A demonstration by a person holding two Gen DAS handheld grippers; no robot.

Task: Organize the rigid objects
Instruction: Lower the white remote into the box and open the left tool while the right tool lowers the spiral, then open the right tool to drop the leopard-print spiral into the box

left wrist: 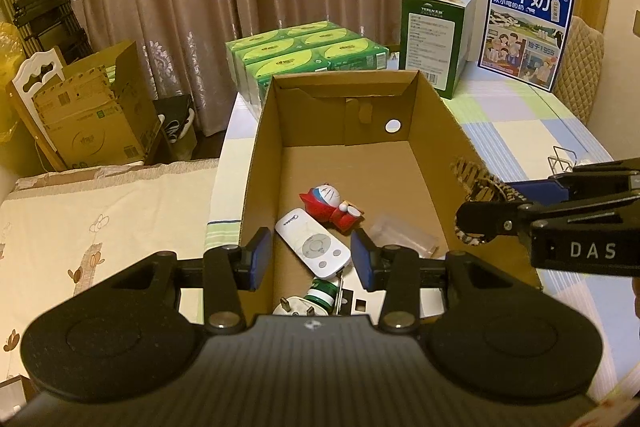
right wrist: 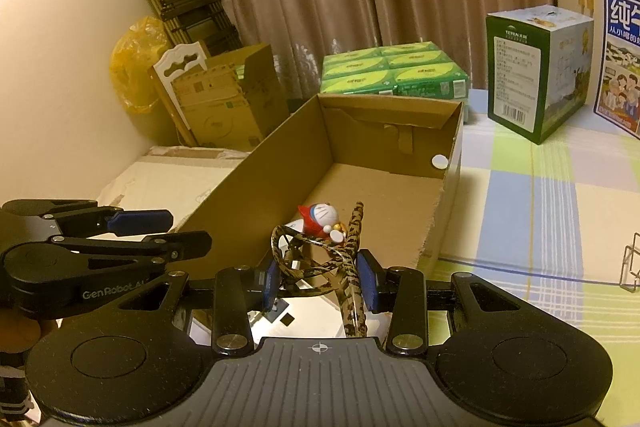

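Observation:
An open cardboard box (left wrist: 260, 155) stands on the table. On its floor lie a red and white cat figurine (left wrist: 330, 203), a white remote (left wrist: 316, 247), a clear plastic piece (left wrist: 404, 235), a green-capped bottle (left wrist: 322, 293) and a white plug (left wrist: 296, 307). My left gripper (left wrist: 311, 259) hovers over the box's near end, open, its blue pads apart with nothing between them; the remote lies below. My right gripper (right wrist: 320, 285) is shut on folded leopard-print glasses (right wrist: 352, 247), held over the box's near right side. From the left wrist, the glasses (left wrist: 474, 183) show at the right wall.
Green tissue packs (left wrist: 304, 55), a green carton (left wrist: 436, 35) and a blue milk box (left wrist: 524, 27) stand behind the box on the checked tablecloth (left wrist: 520, 131). A wire rack (right wrist: 632, 267) sits at the right. A bed (left wrist: 100, 211) and stacked cartons (left wrist: 96, 115) lie left.

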